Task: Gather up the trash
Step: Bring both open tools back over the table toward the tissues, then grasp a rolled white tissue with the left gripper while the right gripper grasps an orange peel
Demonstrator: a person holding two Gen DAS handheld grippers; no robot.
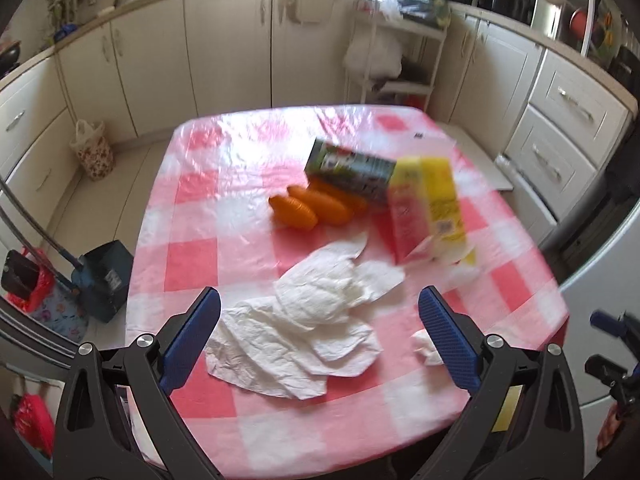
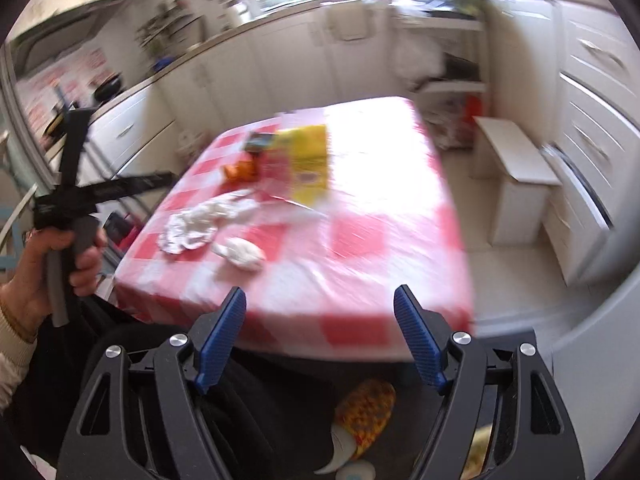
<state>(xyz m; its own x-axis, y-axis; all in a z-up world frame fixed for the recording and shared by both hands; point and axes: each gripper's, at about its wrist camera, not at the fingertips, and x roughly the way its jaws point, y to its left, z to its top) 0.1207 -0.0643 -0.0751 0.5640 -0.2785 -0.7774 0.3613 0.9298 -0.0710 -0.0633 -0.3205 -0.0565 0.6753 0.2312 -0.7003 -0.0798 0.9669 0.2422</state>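
Crumpled white paper napkins [image 1: 316, 320] lie on the near part of the pink-checked table [image 1: 200, 256]. A small white paper wad [image 1: 426, 346] lies to their right. Behind them are orange plastic bottles [image 1: 312, 208], a green carton [image 1: 352, 168] and a yellow-red carton [image 1: 428, 208]. My left gripper [image 1: 320, 308] is open above the napkins, holding nothing. My right gripper [image 2: 320, 304] is open and empty over the table's near edge [image 2: 320, 336]. The right wrist view is blurred; it shows the napkins [image 2: 200, 220], the wad [image 2: 242, 254] and the cartons [image 2: 304, 156].
A dustpan with a long handle [image 1: 102, 276] and a red bag [image 1: 34, 292] stand on the floor left of the table. A patterned bag [image 1: 92, 150] sits by the cabinets. A white stool [image 2: 516, 176] stands right of the table. My left hand and its gripper [image 2: 68, 204] show at the left.
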